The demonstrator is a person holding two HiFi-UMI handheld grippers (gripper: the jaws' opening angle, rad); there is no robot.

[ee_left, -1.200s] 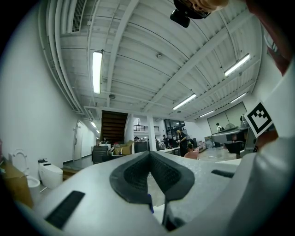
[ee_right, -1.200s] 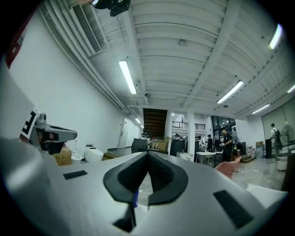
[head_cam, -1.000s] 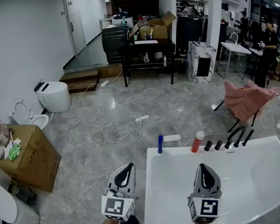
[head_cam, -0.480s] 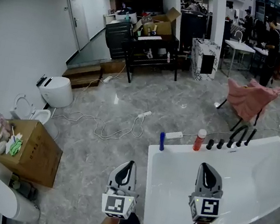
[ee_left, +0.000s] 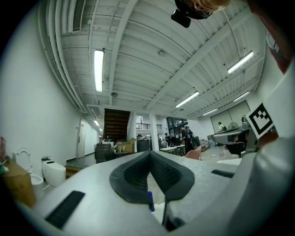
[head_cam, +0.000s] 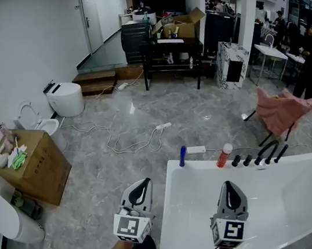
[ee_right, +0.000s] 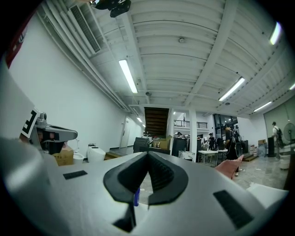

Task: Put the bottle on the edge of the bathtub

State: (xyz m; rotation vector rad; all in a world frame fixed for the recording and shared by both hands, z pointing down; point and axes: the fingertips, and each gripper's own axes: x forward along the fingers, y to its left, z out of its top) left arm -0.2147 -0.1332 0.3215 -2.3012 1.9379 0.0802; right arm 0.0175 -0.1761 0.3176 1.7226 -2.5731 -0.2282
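Two items on bathtub rim: blue bottle, orange bottle.

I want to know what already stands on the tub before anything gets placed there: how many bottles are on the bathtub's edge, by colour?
blue bottle: 1
red bottle with a white cap: 1
Total: 2, both upright on the far edge of the bathtub
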